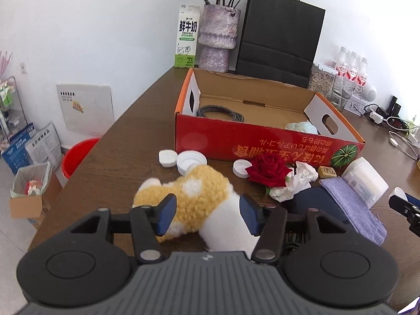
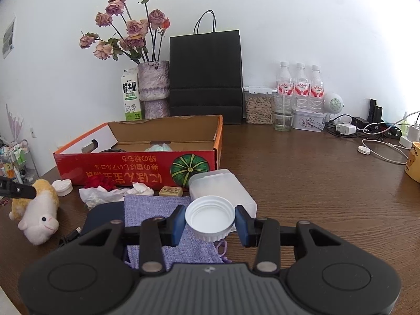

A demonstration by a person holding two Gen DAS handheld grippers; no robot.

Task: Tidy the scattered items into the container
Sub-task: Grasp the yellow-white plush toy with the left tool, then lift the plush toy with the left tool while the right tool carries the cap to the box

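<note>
The red cardboard box (image 1: 262,141) stands open on the brown table, with a coiled cable (image 1: 219,111) and a pale cloth (image 1: 302,127) inside; it also shows in the right wrist view (image 2: 131,165). My left gripper (image 1: 207,214) is open, its fingers on either side of a yellow and white plush toy (image 1: 199,197) lying on the table. My right gripper (image 2: 210,223) is shut on a white jar lid (image 2: 210,216), held above a purple cloth pouch (image 2: 155,210). The plush (image 2: 36,210) lies at the left in the right wrist view.
In front of the box lie white lids (image 1: 190,160), a red rose (image 1: 267,169), crumpled tissue (image 1: 296,181), a small yellow block (image 1: 326,172) and a clear plastic container (image 1: 365,181). Milk carton (image 1: 186,36), vase (image 1: 218,36), black bag (image 1: 281,39), bottles (image 2: 299,84), chargers behind.
</note>
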